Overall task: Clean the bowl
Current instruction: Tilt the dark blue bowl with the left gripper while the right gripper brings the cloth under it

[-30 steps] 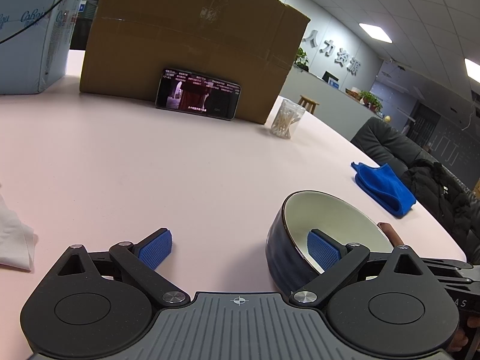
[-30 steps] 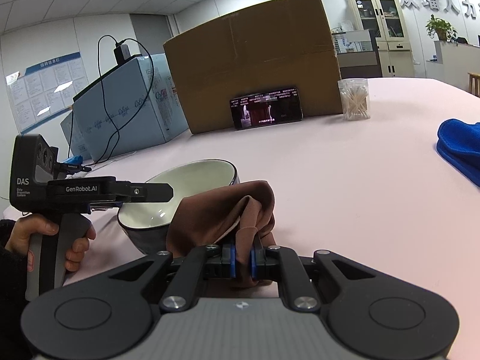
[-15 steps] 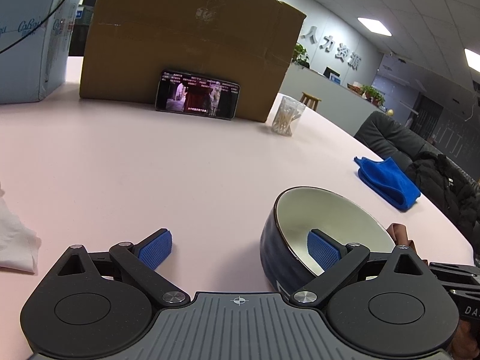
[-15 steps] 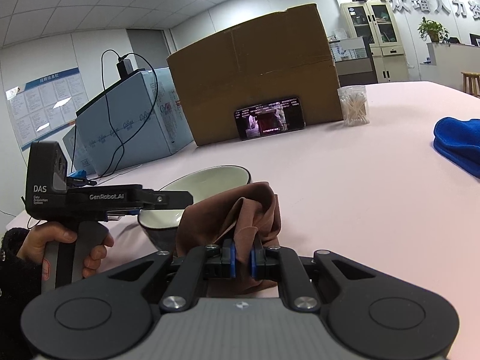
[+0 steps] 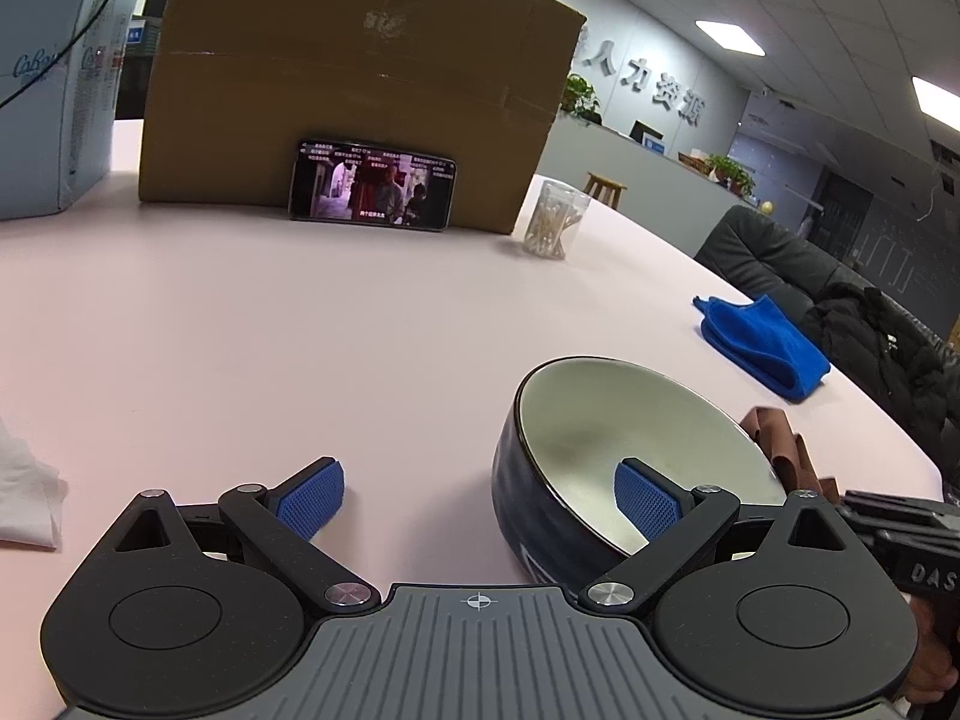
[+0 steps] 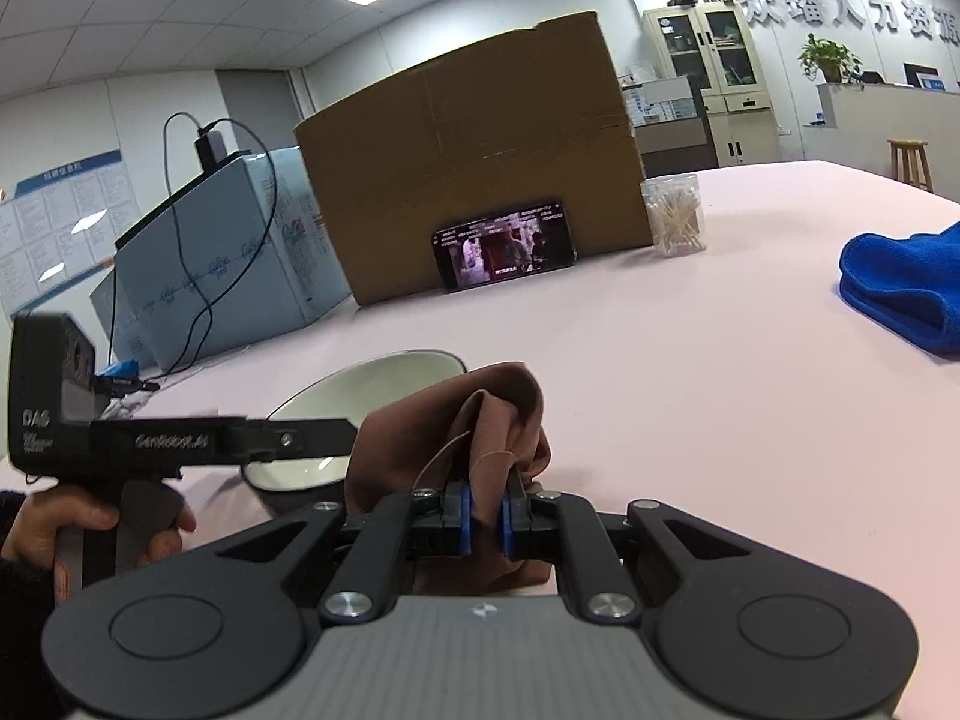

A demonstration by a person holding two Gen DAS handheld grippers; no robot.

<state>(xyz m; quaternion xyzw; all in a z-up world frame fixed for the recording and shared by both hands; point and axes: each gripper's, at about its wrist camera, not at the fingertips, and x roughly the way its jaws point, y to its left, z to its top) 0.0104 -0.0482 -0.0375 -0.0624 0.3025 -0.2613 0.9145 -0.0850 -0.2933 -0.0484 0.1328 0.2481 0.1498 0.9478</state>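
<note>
A pink desk [image 5: 300, 330] carries a dark bowl [image 5: 576, 420] near its front edge. The left hand-held gripper [image 5: 480, 498] is spread wide, one pad inside the bowl, one outside. The right hand-held gripper [image 6: 486, 516] is clamped on a brown cloth [image 6: 480, 414] beside the bowl.

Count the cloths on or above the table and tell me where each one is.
2. The brown cloth is clamped in the right gripper beside the bowl. The blue cloth lies folded near the table's far right edge. White material at left may be tissue.
</note>
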